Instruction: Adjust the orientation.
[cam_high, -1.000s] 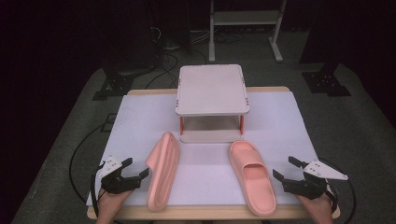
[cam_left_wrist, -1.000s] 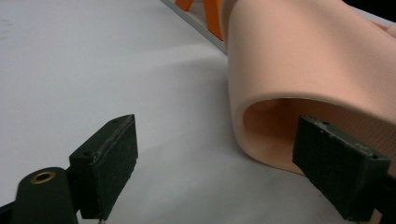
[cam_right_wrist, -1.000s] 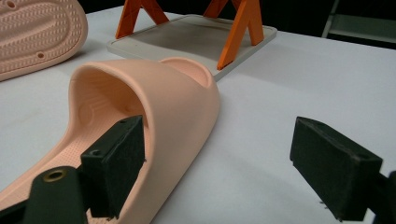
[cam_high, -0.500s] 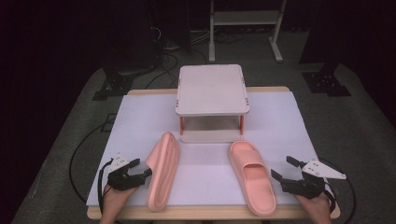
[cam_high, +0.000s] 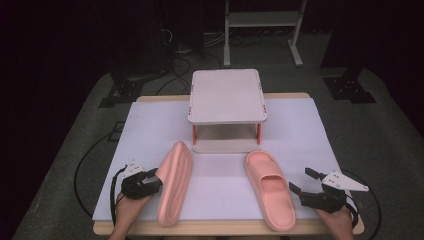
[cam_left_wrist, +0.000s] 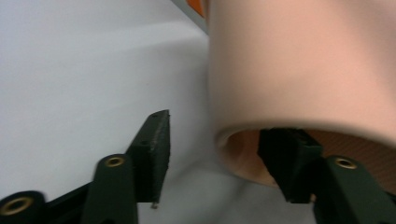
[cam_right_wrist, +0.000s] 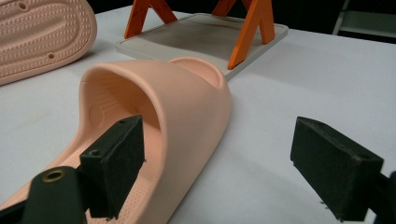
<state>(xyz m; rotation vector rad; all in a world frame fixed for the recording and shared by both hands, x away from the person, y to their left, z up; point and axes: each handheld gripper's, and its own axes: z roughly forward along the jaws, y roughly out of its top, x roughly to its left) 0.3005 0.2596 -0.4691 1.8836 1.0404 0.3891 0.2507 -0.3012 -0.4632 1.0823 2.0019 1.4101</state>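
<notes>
Two pink slippers lie on the white table cover. The left slipper (cam_high: 172, 182) is tipped on its side, and my left gripper (cam_high: 145, 182) is open at its left edge. In the left gripper view, the strap (cam_left_wrist: 299, 70) sits between the jaws of the left gripper (cam_left_wrist: 219, 163), with one jaw inside the slipper's opening. The right slipper (cam_high: 270, 187) rests sole down. My right gripper (cam_high: 305, 192) is open at its right side. In the right gripper view, the slipper (cam_right_wrist: 187, 93) has one jaw of the right gripper (cam_right_wrist: 224, 168) over its footbed and the other outside.
A small two-level rack (cam_high: 227, 97) with orange legs (cam_right_wrist: 245, 32) and a pale top stands behind the slippers at mid-table. The table's front edge (cam_high: 220, 227) runs just below both slippers. Cables trail from each gripper off the table sides.
My left gripper has moved right, up to the side-lying slipper. My right gripper has moved left, closer to the upright slipper. Both slippers stay where they were.
</notes>
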